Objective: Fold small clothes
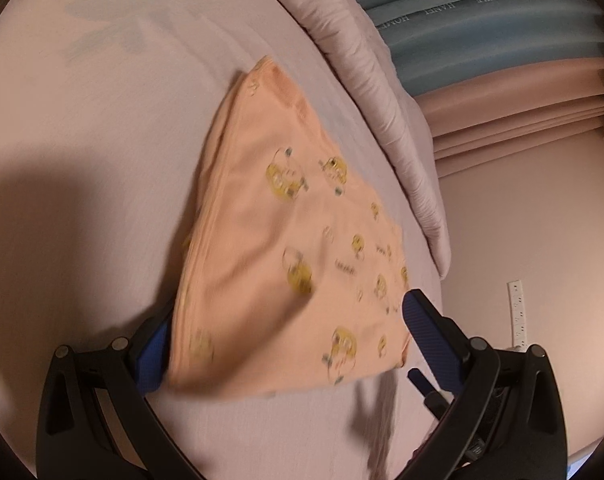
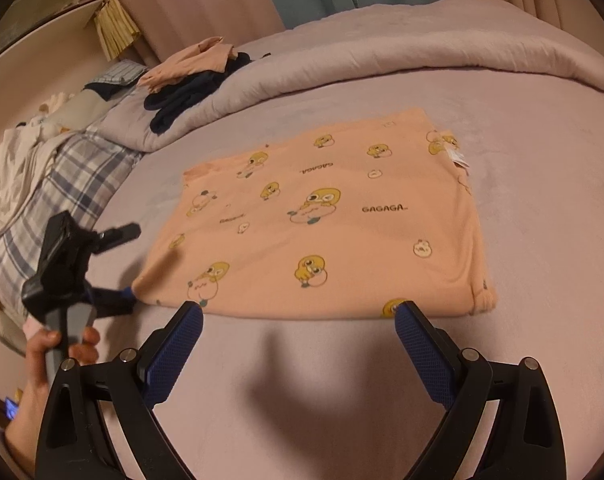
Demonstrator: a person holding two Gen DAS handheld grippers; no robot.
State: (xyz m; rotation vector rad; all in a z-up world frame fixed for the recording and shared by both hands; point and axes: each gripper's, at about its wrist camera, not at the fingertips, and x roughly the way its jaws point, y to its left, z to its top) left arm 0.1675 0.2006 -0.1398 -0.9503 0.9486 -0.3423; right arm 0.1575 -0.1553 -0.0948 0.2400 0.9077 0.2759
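A peach garment with yellow duck prints (image 2: 334, 216) lies folded flat in a rough square on the lilac bed sheet (image 2: 542, 240). It also shows in the left wrist view (image 1: 285, 248), blurred. My left gripper (image 1: 289, 324) is open, its jaws on either side of the garment's near corner; it shows in the right wrist view (image 2: 125, 264) at the garment's left corner. My right gripper (image 2: 297, 312) is open and empty, its blue fingertips (image 2: 406, 316) just at the garment's near edge.
A rolled lilac duvet (image 2: 342, 64) lies along the far side of the bed. Dark and peach clothes (image 2: 189, 76) are piled on it at the left. A plaid pillow (image 2: 57, 200) and white cloths sit at the far left. Curtains hang behind.
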